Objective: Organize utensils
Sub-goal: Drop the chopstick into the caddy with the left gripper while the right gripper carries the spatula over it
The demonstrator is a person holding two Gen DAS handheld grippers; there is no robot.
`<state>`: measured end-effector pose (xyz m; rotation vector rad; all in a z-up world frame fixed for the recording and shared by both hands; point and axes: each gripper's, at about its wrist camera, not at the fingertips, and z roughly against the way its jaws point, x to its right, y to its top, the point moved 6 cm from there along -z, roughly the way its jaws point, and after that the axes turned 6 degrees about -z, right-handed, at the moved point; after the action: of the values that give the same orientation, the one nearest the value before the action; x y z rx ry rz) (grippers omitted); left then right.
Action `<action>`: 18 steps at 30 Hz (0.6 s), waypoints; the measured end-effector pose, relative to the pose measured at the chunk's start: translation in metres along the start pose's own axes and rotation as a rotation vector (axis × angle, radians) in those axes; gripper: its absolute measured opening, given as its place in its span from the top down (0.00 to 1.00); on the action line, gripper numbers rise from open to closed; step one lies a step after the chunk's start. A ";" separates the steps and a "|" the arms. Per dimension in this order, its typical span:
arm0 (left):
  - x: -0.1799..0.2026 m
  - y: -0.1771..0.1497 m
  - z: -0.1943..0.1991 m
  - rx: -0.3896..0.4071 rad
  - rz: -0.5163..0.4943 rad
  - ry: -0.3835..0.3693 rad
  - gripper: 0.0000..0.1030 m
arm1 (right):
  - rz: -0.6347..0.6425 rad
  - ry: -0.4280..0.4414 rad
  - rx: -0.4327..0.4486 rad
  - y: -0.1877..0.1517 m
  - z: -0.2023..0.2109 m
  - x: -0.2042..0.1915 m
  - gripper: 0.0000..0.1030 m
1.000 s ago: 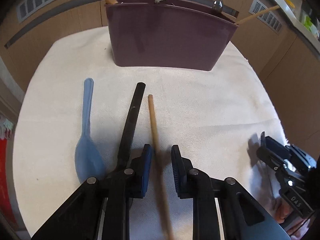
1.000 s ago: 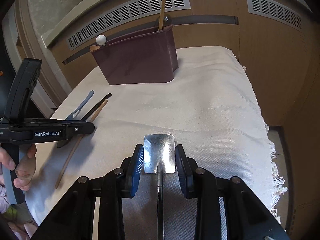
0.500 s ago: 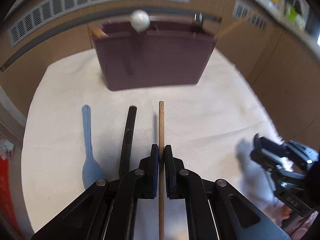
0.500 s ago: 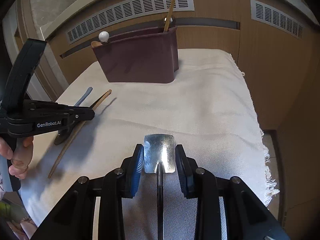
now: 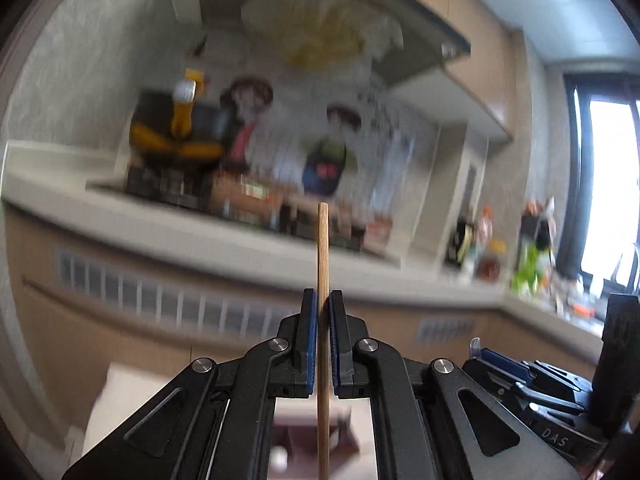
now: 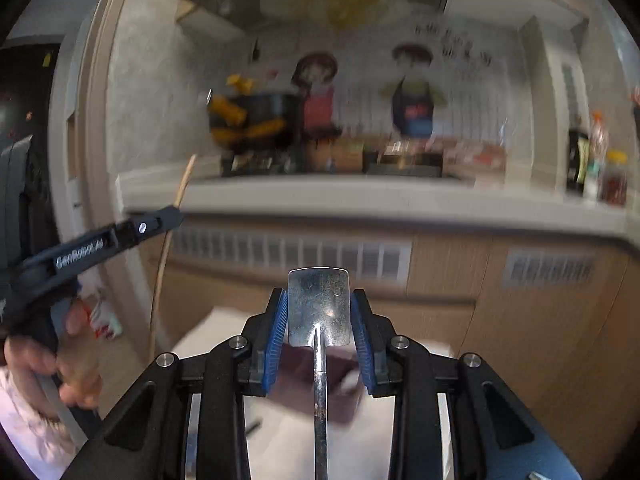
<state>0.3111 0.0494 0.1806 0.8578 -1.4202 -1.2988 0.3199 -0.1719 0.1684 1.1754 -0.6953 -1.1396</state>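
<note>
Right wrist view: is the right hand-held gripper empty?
No, the right hand-held gripper is clamped on the flat end of a metal utensil.

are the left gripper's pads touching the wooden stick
Touching. The left wrist view shows the left gripper with both blue pads pressed against the wooden stick, no gap either side.
</note>
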 end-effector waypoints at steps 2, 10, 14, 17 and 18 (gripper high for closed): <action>-0.006 0.012 -0.016 0.055 -0.011 0.022 0.95 | -0.025 -0.011 0.043 0.023 -0.015 0.003 0.72; -0.030 -0.029 -0.081 0.084 -0.076 0.115 0.95 | -0.081 -0.039 -0.010 -0.008 -0.089 0.011 0.72; -0.047 -0.073 -0.119 -0.002 -0.074 0.120 0.95 | -0.106 -0.064 -0.051 -0.035 -0.126 0.019 0.72; -0.060 -0.099 -0.138 -0.047 -0.053 0.133 0.95 | -0.118 -0.087 -0.068 -0.052 -0.150 0.022 0.72; -0.065 -0.107 -0.143 -0.061 -0.044 0.137 0.95 | -0.118 -0.098 -0.071 -0.057 -0.158 0.023 0.72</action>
<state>0.4527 0.0524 0.0541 0.9233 -1.2550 -1.2845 0.4502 -0.1380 0.0653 1.1175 -0.6612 -1.3179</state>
